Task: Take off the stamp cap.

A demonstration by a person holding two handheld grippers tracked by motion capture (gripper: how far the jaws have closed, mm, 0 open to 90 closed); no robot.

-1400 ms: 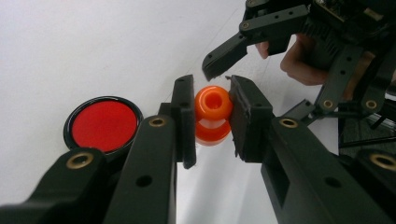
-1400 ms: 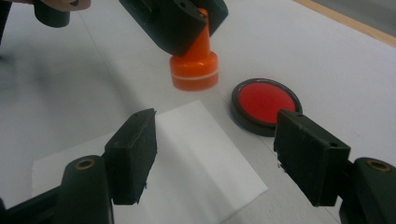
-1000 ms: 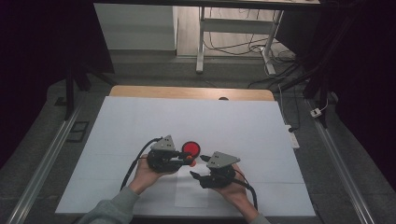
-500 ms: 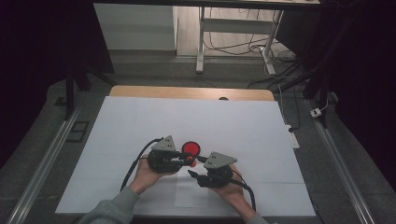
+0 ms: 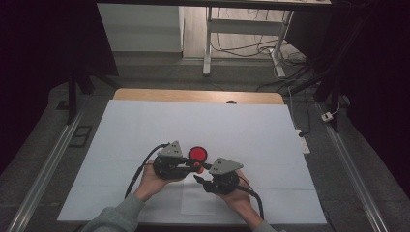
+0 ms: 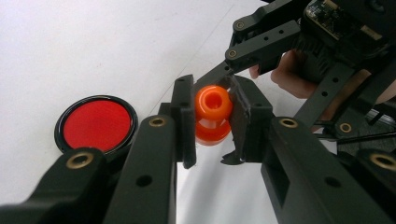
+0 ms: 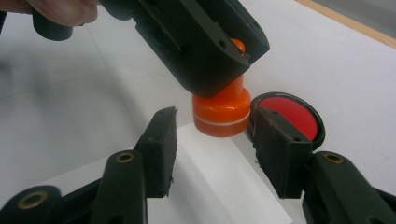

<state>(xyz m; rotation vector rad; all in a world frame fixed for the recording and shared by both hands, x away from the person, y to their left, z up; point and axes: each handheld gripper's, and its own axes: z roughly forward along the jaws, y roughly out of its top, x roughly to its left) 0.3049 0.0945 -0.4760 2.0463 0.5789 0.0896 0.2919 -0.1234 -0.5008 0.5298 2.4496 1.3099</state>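
An orange knobbed piece [image 6: 212, 105] with a wide round base [image 7: 219, 112] is held just above the white sheet. My left gripper [image 6: 212, 126] is shut on its upper knob. My right gripper [image 7: 215, 123] comes in from the other side. Its jaws have just been closing, and they stand either side of the orange base with a gap still showing at the left pad. A red disc with a black rim [image 5: 197, 153] lies flat just beyond the orange piece [image 5: 197, 168]. In the high view both grippers meet near the table's front middle.
A large white sheet [image 5: 145, 130] covers the table, with a wooden edge [image 5: 193, 95] at the far side. A smaller white paper [image 5: 198, 200] lies under the grippers near the front edge. The person's hands and sleeves enter from the bottom.
The right gripper's jaws have drawn closer together around the orange base. Both hands stay in place, and the left grip is unchanged.
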